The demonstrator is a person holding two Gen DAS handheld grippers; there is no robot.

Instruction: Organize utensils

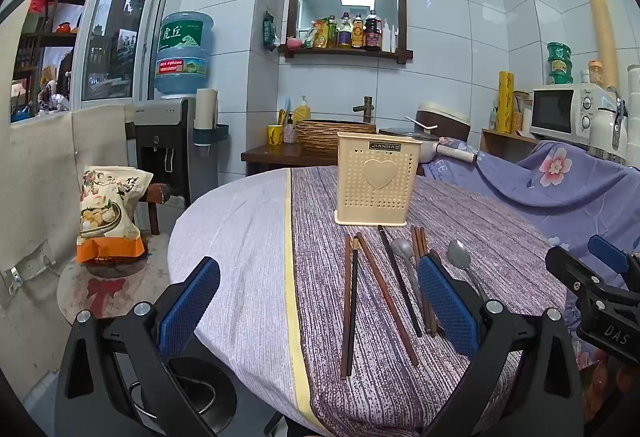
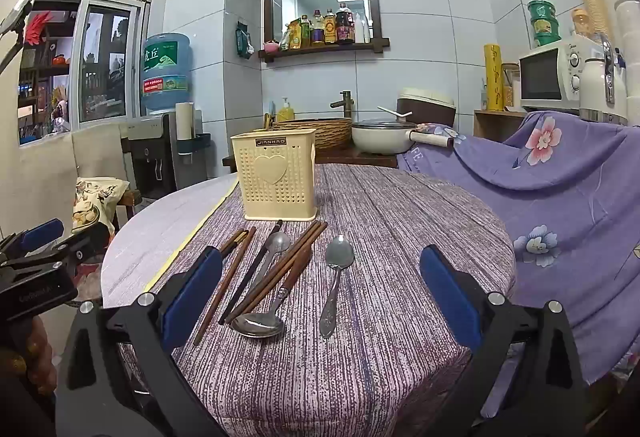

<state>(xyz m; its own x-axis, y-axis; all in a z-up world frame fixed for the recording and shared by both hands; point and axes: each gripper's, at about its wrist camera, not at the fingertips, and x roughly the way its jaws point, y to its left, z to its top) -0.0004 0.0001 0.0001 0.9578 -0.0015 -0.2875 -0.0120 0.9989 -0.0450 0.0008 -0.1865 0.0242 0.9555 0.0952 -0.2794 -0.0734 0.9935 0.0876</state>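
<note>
1. The left tongs (image 1: 318, 301) hung released, jaws wide, over the near edge of the surface (image 1: 240, 237).
2. Chopsticks (image 2: 228, 277) and spoons (image 2: 336, 277) lay loose on the striped cloth, just before the upright cream utensil holder (image 2: 276, 177).
3. The right tongs (image 2: 320, 293) were likewise released, grasping nothing.

Legible markings noted:

- Cream utensil holder (image 1: 376, 184): black plate near its top rim reads "JIANHAO".
- Water jug (image 1: 183, 53) on the dispenser: green label with the characters "虎丘"; the red band below is too small to read.
- Right gripper (image 1: 608, 325), seen at the right edge of the left wrist view: white letters "DAS".
- Purple flowered cloth (image 2: 560, 173): letters "FE" at its folded edge beside the pan handle.
- Snack bag (image 1: 110, 213): characters present, not legible.
</note>
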